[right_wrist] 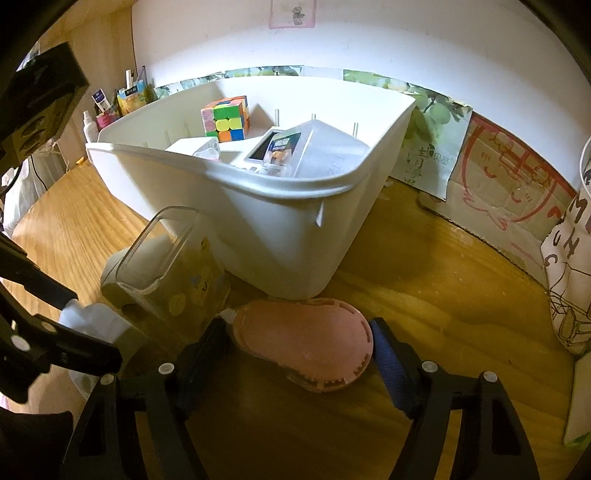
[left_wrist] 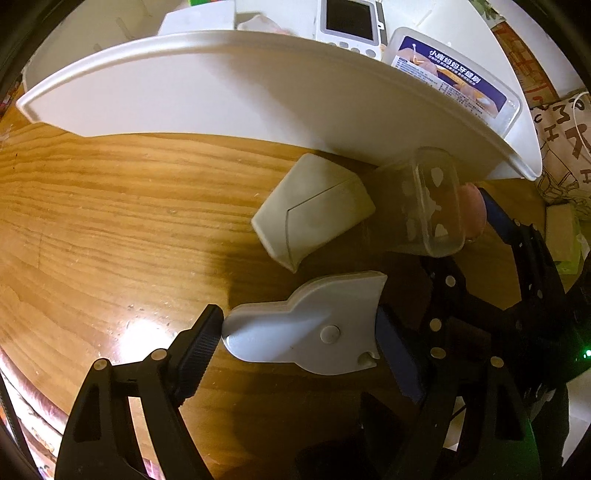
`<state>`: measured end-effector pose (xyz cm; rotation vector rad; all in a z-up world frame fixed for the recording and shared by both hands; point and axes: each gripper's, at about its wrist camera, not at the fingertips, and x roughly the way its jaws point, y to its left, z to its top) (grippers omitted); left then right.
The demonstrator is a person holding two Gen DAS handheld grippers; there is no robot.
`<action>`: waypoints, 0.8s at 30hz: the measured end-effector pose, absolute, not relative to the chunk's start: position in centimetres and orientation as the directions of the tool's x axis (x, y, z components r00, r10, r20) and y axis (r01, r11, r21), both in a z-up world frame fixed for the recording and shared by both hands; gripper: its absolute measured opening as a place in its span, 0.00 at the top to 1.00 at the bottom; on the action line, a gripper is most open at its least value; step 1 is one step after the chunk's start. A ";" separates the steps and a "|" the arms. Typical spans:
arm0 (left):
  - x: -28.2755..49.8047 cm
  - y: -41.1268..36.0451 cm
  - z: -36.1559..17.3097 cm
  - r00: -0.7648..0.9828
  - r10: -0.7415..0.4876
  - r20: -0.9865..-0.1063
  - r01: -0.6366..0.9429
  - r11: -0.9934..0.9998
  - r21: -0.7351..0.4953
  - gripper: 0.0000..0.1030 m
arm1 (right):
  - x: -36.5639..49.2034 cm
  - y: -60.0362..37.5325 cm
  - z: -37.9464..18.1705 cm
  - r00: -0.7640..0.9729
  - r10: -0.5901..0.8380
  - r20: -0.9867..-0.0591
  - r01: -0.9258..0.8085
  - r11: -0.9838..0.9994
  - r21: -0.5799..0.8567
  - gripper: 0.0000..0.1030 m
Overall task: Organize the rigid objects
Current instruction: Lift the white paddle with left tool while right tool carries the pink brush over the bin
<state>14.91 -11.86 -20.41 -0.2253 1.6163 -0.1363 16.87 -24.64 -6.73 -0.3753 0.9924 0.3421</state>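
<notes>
My left gripper (left_wrist: 299,332) is shut on a white fish-shaped plastic dispenser (left_wrist: 306,325), just above the wooden table (left_wrist: 110,221). My right gripper (right_wrist: 295,339) is shut on a pink rounded correction-tape case (right_wrist: 303,336), low over the table beside the white bin (right_wrist: 280,221). The pink case also shows in the left wrist view (left_wrist: 472,210). A beige wedge-shaped box (left_wrist: 314,210) and a clear plastic box (left_wrist: 424,203) lie on the table against the bin (left_wrist: 221,85). The bin holds a Rubik's cube (right_wrist: 226,119), a white screen device (left_wrist: 349,22) and a labelled clear box (left_wrist: 454,74).
Cardboard with pink print (right_wrist: 509,192) leans on the wall behind the bin. A printed cloth bag (right_wrist: 569,266) stands at the right. Bottles and packets (right_wrist: 110,107) sit at the far left. The clear box (right_wrist: 162,254) stands beside the bin's near corner.
</notes>
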 end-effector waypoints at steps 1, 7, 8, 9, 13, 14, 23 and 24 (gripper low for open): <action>14.6 -11.7 -20.3 -0.043 -0.228 -0.973 -0.064 0.972 -0.225 0.18 | 16.8 -24.7 -6.7 0.503 0.105 -0.858 -0.440 0.885 -0.150 0.25; 12.9 -10.3 -19.2 -0.014 -0.230 -0.973 -0.079 0.970 -0.228 0.18 | 15.9 -25.2 -6.4 0.502 0.067 -0.862 -0.422 0.889 -0.176 0.25; 12.8 -10.4 -18.7 -0.009 -0.231 -0.973 -0.083 0.970 -0.230 0.18 | 15.7 -25.3 -6.3 0.502 0.059 -0.863 -0.418 0.890 -0.182 0.25; 12.4 -10.1 -18.4 -0.003 -0.232 -0.973 -0.088 0.969 -0.231 0.18 | 15.5 -25.4 -6.2 0.501 0.052 -0.864 -0.416 0.890 -0.188 0.25; 11.6 -9.1 -18.2 0.018 -0.233 -0.972 -0.100 0.967 -0.234 0.18 | 14.4 -25.7 -5.7 0.491 0.030 -0.871 -0.399 0.896 -0.194 0.25; 11.3 -8.8 -18.0 0.024 -0.235 -0.972 -0.105 0.966 -0.237 0.18 | 14.0 -25.7 -5.5 0.490 0.026 -0.871 -0.395 0.898 -0.195 0.25; 9.4 -3.6 -16.1 0.112 -0.273 -0.956 -0.135 0.949 -0.286 0.18 | 11.2 -24.8 -2.6 0.533 -0.001 -0.846 -0.356 0.907 -0.225 0.25; 9.6 -3.1 -15.7 0.118 -0.274 -0.955 -0.134 0.948 -0.289 0.18 | 11.0 -24.6 -2.2 0.540 -0.002 -0.842 -0.351 0.908 -0.228 0.25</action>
